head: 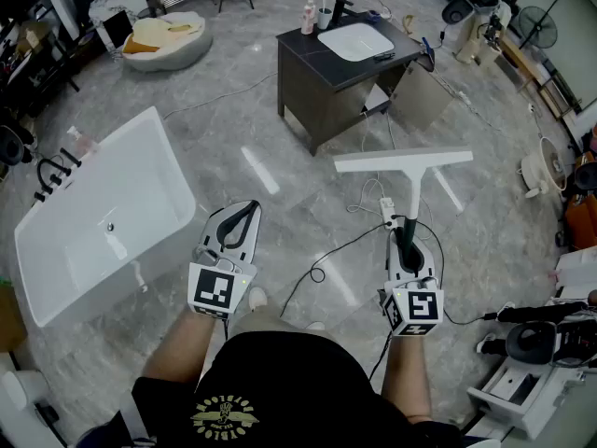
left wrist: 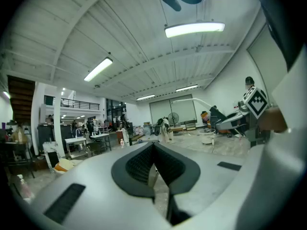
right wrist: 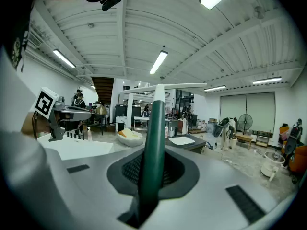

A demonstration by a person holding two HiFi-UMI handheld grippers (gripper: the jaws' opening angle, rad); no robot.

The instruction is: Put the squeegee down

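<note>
Above the marble floor (head: pixel 233 110), at 5 o'clock, the right claw (head: pixel 402 229) grips the squeegee (head: pixel 403 161) by its handle; the left claw (head: pixel 248 205) is closed, empty.

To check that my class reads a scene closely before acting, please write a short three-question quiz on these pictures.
1. True or false: the left gripper holds the squeegee.
2. Which white fixture lies left of the left gripper in the head view? A. bathtub B. toilet C. fridge
3. Fill in: the right gripper is shut on the squeegee's dark green ____.

Key: 1 false, its jaws are shut with nothing between them; 2 A; 3 handle.
</note>
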